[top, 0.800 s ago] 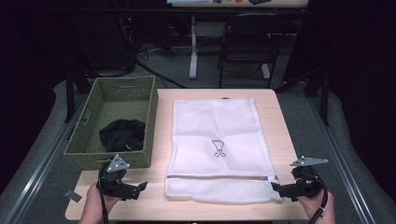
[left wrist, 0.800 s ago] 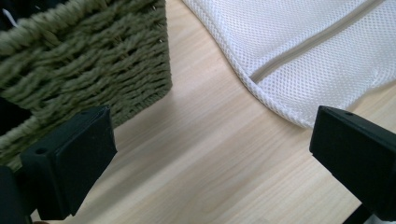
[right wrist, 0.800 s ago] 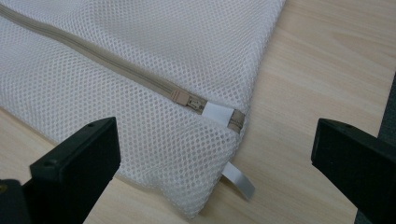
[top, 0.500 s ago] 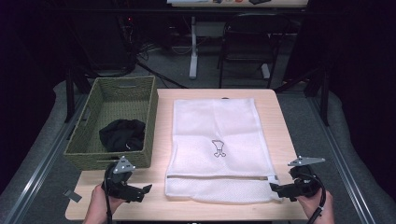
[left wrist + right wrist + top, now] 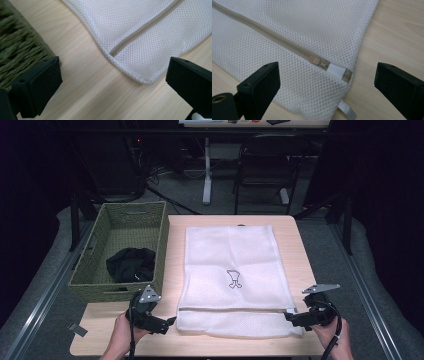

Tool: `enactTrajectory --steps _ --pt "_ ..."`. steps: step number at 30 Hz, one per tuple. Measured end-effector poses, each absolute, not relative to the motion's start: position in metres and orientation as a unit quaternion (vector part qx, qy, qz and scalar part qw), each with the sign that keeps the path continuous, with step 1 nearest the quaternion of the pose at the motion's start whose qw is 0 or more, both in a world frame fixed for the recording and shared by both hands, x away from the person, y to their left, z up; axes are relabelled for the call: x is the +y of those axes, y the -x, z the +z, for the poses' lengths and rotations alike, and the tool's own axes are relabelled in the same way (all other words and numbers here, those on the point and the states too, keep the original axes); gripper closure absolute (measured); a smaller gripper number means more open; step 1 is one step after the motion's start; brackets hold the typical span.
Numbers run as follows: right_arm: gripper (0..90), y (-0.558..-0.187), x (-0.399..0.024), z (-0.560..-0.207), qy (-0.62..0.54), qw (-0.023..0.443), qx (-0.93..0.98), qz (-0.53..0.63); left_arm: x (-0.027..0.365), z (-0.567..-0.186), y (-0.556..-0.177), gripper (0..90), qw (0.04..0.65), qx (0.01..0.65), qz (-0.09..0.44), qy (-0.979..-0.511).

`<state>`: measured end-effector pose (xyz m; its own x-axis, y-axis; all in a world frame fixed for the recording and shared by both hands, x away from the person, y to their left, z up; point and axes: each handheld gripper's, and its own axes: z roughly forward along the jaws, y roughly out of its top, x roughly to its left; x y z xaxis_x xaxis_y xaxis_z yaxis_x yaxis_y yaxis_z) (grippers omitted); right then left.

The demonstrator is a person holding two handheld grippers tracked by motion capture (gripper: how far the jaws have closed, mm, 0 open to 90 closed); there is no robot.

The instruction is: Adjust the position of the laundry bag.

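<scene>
Flat on the desk [image 5: 310, 250] lies a white mesh laundry bag [image 5: 235, 270]. Left tongs [image 5: 171, 322] spread wide at its near left corner, right tongs [image 5: 290, 316] spread around the zipper pull [image 5: 319, 63], touching nothing.

White mesh laundry bag [image 5: 232, 280] lies flat on the wooden table [image 5: 310, 255], long side running front to back, small dark emblem near its middle, zipper line across close to the front edge. Left gripper [image 5: 170, 322] rests just off the bag's front-left corner, jaws apart. Right gripper [image 5: 289, 316] sits at the front-right corner, jaws apart. Green woven basket [image 5: 160, 245] along the table's left edge holds a black garment [image 5: 131, 264].
</scene>
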<state>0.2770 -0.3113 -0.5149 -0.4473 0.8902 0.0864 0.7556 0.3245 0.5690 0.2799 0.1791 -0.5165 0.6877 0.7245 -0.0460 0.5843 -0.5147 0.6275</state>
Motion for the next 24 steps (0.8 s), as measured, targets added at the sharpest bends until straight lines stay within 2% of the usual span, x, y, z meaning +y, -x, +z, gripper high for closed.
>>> enactTrajectory --steps 14,21,22,24 --pt "12.7 -0.312 -0.298 -0.519 -0.517 0.136 0.805 0.257 0.148 -0.535 -0.298 1.7 0.293 0.348 0.091 -0.886" --pt "16.1 -0.323 -0.298 -0.526 -0.525 0.126 0.806 0.245 0.137 -0.542 -0.305 4.3 0.281 0.347 0.094 -0.890" --pt "19.9 -0.325 -0.300 -0.528 -0.529 0.128 0.804 0.239 0.134 -0.545 -0.308 5.2 0.279 0.350 0.093 -0.890" --pt "22.1 -0.327 -0.301 -0.529 -0.527 0.131 0.804 0.240 0.134 -0.546 -0.308 6.5 0.276 0.349 0.094 -0.891"
